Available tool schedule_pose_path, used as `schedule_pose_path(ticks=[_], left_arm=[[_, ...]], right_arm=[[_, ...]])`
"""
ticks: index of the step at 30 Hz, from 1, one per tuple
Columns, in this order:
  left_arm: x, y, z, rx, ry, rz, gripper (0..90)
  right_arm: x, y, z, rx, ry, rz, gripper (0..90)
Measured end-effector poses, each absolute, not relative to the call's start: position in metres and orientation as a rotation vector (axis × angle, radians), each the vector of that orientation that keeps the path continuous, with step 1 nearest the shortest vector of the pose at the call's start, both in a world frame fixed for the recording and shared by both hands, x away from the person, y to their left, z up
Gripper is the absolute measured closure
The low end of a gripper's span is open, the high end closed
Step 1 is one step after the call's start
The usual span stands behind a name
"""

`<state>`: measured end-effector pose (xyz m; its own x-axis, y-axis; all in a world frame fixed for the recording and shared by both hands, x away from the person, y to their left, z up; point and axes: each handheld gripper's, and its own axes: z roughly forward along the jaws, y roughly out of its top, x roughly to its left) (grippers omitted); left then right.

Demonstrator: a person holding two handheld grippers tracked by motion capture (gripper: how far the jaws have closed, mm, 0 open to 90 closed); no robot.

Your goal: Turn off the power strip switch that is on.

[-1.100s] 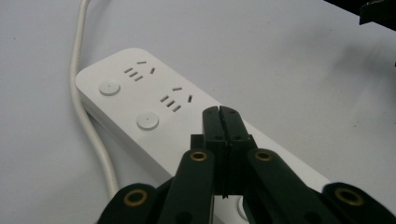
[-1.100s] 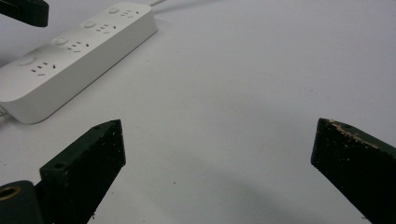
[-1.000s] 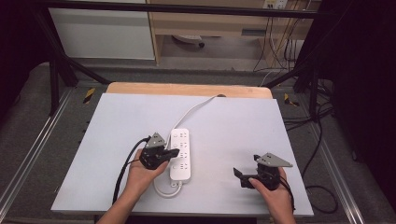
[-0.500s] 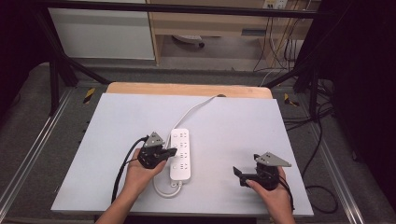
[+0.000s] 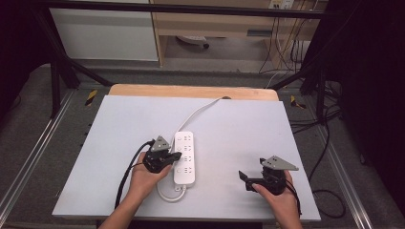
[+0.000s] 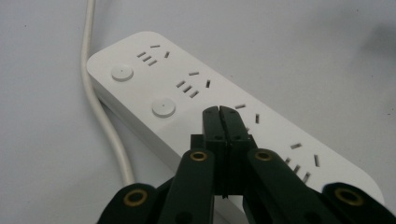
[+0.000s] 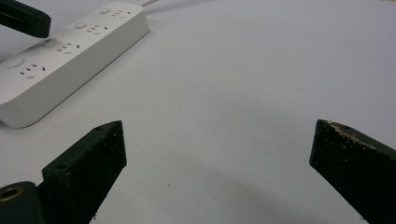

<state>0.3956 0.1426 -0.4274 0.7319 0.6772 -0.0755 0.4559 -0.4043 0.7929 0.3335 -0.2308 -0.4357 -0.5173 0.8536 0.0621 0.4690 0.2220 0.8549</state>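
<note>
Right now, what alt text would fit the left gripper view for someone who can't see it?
Two black jaws, pressed shut, poised over a white power strip with round buttons beside its sockets. The strip lies on a pale table, its white cable running alongside.

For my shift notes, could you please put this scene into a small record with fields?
surface: white table
item: white power strip, flat near the table's middle
cord: white cable runs from the strip's far end to the far table edge
left gripper: jaws shut, empty, tips over the strip beside a round button
right gripper: jaws wide open, empty, over bare table, apart from the strip
</note>
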Motion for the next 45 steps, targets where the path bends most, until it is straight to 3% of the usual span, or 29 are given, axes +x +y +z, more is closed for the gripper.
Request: schedule_pose_path(ticks=[45], left_arm=[[0.3986,0.1402,-0.4324,2.095,0.851,0.335,90.0]], right_arm=[[0.3339,-0.2327,-0.4362,1.237,2.079,1.215,4.1]])
